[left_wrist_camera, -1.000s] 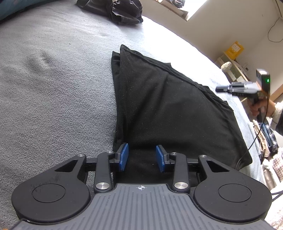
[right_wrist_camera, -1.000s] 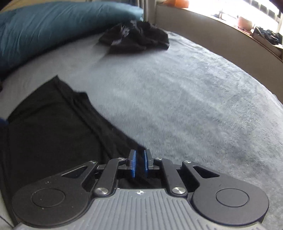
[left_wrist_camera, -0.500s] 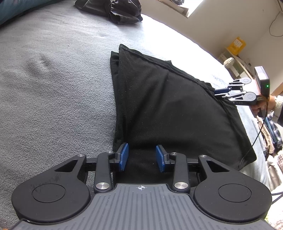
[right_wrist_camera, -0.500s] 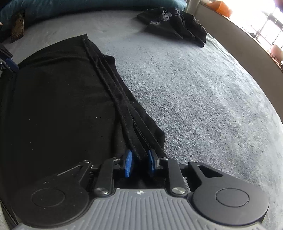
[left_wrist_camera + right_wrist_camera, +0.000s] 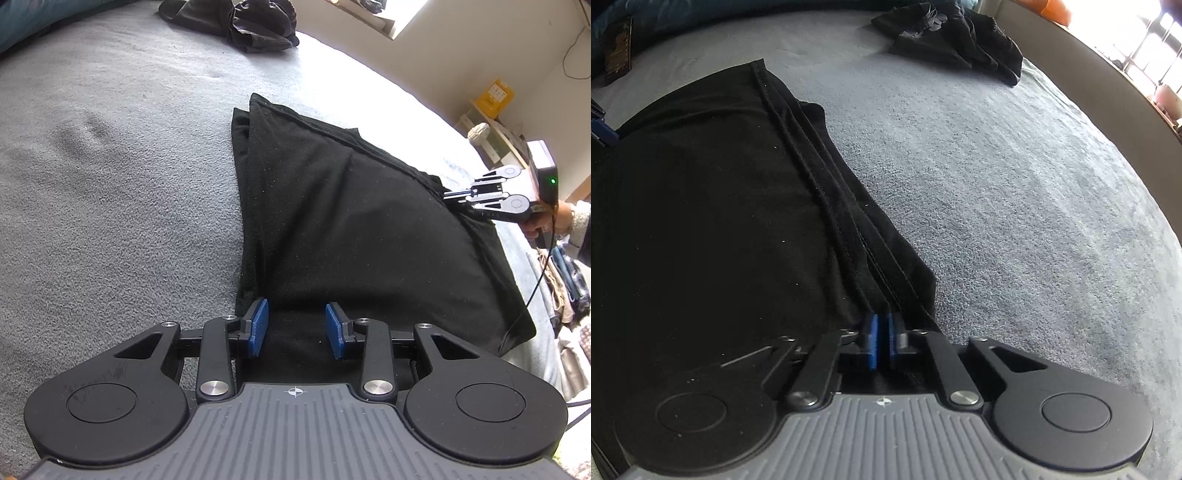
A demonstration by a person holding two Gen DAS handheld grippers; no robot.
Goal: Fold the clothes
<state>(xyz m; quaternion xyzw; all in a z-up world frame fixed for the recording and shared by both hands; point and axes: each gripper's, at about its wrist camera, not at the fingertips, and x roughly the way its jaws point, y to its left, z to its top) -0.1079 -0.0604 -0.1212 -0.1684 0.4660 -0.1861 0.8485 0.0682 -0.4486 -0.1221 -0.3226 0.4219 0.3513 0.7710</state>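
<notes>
A wide grey bed (image 5: 110,184) fills both views, its fleecy cover carrying everything. Spread across it lies the black garment (image 5: 351,229), folded into a broad wedge: in the left wrist view it narrows to a point far up the bed and widens toward the camera, its long axis running from the near edge away up the mattress. The right wrist view shows what that one cannot: stitched hems (image 5: 827,192) stacked in parallel ridges along the garment's right edge, running diagonally from the upper left down to the claw. At the far end of the bed sits a crumpled dark pile of clothes (image 5: 960,40), well apart from the folded piece. Only the left wrist view takes in the room's edge, with a yellow box (image 5: 495,95) on a shelf by the wall, and a person's hand (image 5: 543,221) gripping the other tool's handle. Left claw (image 5: 295,330) now: blue pads spread apart over the garment's near edge, cloth under the gap, nothing pinched, released. Right claw (image 5: 881,347): pads clenched right together on the hemmed corner, grasping the garment; seen from the left wrist view, its tips (image 5: 456,194) bite the cloth's right-hand edge.
</notes>
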